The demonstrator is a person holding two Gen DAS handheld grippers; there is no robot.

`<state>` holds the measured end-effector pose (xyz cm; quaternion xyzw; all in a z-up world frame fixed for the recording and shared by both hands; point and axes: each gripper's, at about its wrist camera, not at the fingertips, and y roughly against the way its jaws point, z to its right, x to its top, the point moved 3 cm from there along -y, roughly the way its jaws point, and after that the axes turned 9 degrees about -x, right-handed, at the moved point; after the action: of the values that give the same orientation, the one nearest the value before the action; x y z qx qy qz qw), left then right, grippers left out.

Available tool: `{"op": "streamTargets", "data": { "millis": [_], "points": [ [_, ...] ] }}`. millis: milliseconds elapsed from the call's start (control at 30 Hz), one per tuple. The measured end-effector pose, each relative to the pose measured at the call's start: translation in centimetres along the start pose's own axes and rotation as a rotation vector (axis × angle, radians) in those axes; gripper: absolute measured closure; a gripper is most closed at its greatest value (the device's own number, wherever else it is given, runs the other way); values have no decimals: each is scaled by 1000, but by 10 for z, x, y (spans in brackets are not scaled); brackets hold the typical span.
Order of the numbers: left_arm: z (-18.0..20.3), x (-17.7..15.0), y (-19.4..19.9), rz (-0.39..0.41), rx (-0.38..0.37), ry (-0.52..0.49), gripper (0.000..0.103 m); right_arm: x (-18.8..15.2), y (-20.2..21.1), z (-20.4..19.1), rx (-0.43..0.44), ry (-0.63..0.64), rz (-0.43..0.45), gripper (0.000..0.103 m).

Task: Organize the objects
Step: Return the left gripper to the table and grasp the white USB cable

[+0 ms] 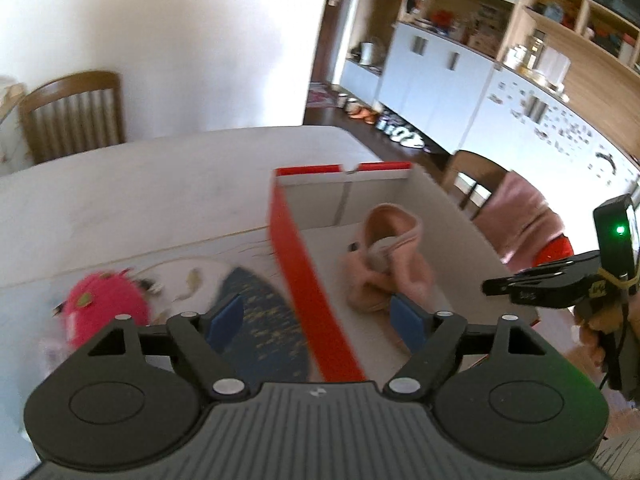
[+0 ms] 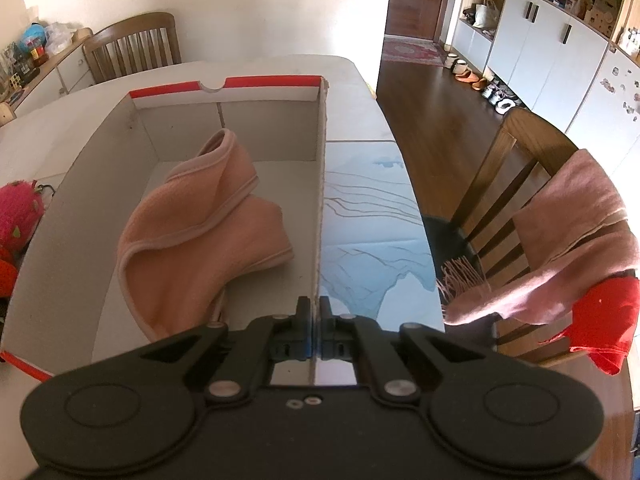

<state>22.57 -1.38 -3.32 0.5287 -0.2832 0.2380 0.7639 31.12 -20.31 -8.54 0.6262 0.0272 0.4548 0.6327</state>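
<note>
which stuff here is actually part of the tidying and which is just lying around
Part of the job:
- red-and-white box, its wall pinched by the right gripper
- pink cloth lying inside it
- pink plush toy on the table, outside the box
- left gripper, open and empty

Just lying about:
- pink scarf draped over a chair
- shoes along the cabinets

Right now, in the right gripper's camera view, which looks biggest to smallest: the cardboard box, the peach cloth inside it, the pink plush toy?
1. Cardboard box
2. Peach cloth
3. Pink plush toy, though the frame edge cuts it off, so its full size is unsure.
</note>
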Motion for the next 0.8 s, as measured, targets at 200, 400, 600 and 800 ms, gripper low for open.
{"op": "streamTargets", "data": {
  "millis": [200, 400, 600, 800],
  "points": [
    [-27, -22, 24, 20, 63, 50, 13, 0, -1, -2, -9, -7, -2, 101],
    [-59, -52, 46, 27, 148, 98, 0, 0, 0, -5, -24, -1, -5, 101],
    [-102, -87, 69, 28, 244, 183, 0, 0, 1, -7, -41, -2, -7, 100],
    [-119, -116, 67, -5, 283, 174, 0, 0, 1, -10, -58, 2, -9, 100]
  ]
}}
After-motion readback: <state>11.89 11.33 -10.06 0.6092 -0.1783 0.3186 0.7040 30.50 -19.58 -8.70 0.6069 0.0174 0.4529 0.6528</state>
